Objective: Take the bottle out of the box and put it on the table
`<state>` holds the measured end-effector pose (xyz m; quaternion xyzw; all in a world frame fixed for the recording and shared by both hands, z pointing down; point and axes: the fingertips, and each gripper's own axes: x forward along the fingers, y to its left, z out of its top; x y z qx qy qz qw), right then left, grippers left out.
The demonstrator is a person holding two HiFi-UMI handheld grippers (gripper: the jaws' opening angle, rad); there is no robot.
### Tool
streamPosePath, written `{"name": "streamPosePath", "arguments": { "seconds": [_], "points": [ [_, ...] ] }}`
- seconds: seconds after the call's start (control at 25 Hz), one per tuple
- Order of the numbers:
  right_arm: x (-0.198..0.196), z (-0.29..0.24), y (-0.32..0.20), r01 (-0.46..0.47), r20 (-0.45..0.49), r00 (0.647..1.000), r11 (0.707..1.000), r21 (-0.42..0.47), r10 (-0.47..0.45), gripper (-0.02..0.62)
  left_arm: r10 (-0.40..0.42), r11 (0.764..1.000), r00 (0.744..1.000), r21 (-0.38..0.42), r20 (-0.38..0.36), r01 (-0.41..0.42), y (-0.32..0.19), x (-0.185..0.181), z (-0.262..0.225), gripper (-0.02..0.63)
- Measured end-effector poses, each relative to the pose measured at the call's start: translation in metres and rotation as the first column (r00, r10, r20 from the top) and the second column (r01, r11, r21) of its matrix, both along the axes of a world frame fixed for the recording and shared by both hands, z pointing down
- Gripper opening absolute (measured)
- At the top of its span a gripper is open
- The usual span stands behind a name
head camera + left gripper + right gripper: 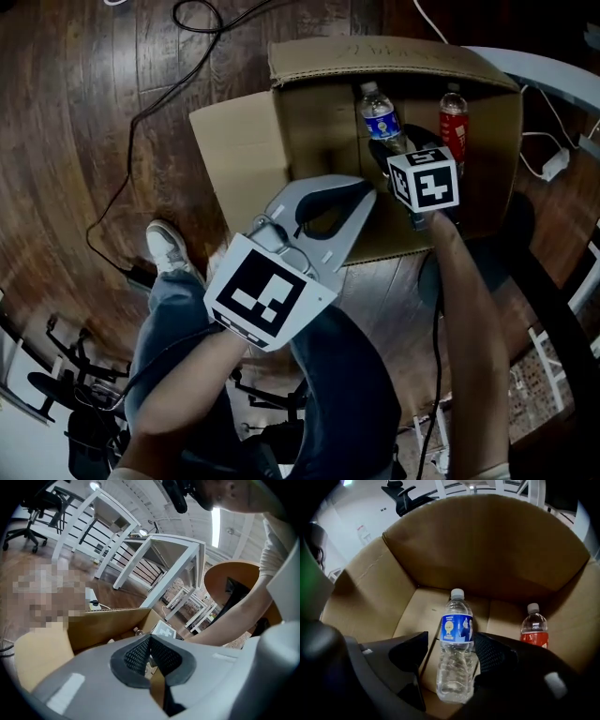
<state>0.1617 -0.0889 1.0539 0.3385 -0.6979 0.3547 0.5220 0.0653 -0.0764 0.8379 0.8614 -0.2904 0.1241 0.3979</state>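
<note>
An open cardboard box (pixel 319 122) stands on the wood floor. Inside it are a clear bottle with a blue label (pixel 380 117) and a red-labelled bottle (pixel 454 127), both upright. My black right gripper (pixel 398 142) reaches down into the box. In the right gripper view it (pixel 452 644) is open, with the blue-labelled bottle (pixel 456 653) between its jaws; the left pad stands apart from it. The red-labelled bottle (pixel 533 630) stands further right. My grey left gripper (pixel 364 192) hovers at the box's near edge, shut and empty (pixel 150 639).
A box flap (pixel 234 141) lies folded out to the left. A black cable (pixel 141 112) runs over the floor on the left. A white table frame (pixel 553 70) borders the box on the right. The person's shoe (pixel 169 246) and legs are below the box.
</note>
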Motion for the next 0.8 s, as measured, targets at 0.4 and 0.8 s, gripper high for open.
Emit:
{"name": "streamPosePath", "arguments": {
  "seconds": [0.4,0.8],
  "points": [
    [-0.007,0.047,-0.012,0.024,-0.055,0.998,0.999,-0.036,-0.026,0.345,0.034,0.999,0.999,0.006,-0.001,-0.034,-0.010,0.015,0.018,-0.003],
    [-0.013,0.049,-0.002,-0.001,-0.069,0.998,1.000,-0.010,0.000,0.290,0.004,1.000,1.000,-0.016,-0.023,-0.004,-0.003,0.031,0.025,-0.003]
  ]
}}
